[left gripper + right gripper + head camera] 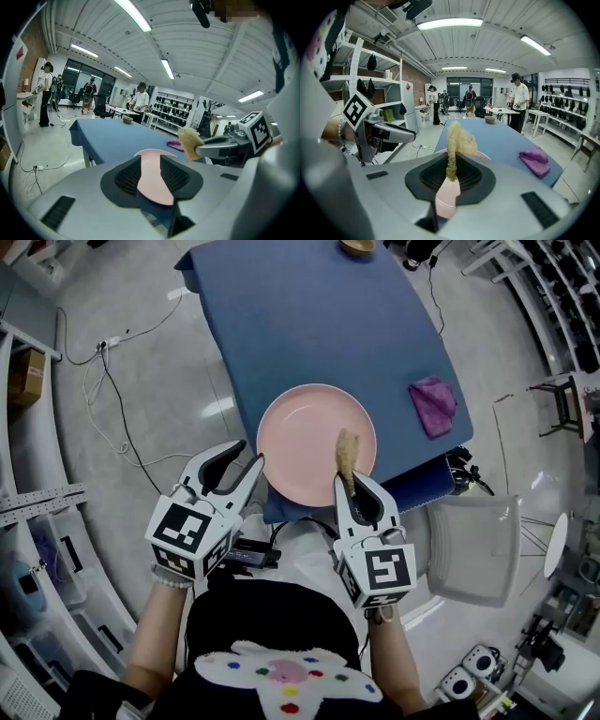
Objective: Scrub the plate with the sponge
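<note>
Plate (298, 432): pink, round, lay at bench (309, 324) 6 o'clock edge | sponge (346, 456): yellow, upright over plate's 4 o'clock | right claw (357, 487) clamped the sponge | left claw (242, 463) stood parted at plate's 8 o'clock rim.

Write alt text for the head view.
Seen from above, the right gripper holds a yellow sponge over the near right part of a pink plate on a blue-covered table. The left gripper sits open beside the plate's left rim. A purple cloth lies to the plate's right.
</note>
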Demonstrator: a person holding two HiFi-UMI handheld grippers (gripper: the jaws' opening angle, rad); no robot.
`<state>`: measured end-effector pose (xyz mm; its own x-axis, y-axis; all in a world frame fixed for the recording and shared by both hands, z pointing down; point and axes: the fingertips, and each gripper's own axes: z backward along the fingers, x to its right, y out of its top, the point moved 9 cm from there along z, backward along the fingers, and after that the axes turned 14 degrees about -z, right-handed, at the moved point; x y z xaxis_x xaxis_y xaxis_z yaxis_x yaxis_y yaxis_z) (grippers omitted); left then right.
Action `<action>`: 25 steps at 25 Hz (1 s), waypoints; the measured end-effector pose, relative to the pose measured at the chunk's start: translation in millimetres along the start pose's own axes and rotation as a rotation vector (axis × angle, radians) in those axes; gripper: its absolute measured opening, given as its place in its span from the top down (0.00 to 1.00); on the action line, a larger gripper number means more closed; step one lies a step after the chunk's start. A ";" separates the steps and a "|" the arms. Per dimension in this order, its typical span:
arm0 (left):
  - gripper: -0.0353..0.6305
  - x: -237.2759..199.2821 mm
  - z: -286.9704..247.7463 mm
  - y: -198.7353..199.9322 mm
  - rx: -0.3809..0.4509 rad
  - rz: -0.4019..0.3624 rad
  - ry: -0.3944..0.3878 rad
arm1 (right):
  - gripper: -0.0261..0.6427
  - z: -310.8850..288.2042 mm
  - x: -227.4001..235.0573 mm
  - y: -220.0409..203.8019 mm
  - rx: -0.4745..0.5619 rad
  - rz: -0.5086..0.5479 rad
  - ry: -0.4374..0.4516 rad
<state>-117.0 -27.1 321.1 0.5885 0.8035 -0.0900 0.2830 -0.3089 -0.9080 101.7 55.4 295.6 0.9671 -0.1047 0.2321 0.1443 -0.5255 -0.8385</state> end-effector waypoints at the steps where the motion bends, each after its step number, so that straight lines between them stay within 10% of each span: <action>1: 0.76 0.2 -0.9 -1.3 -0.004 0.005 0.006 | 0.90 -1.4 0.7 0.3 -0.004 0.004 0.005; 25: 0.76 -10.5 -48.1 -38.9 -0.122 0.123 0.111 | 0.90 -58.8 37.5 -11.0 -0.128 0.065 0.108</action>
<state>-97.7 -48.1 377.1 0.7023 0.6969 -0.1454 0.2893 -0.4660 -0.8362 124.0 7.6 342.5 0.9443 -0.2289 0.2366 0.0474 -0.6168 -0.7857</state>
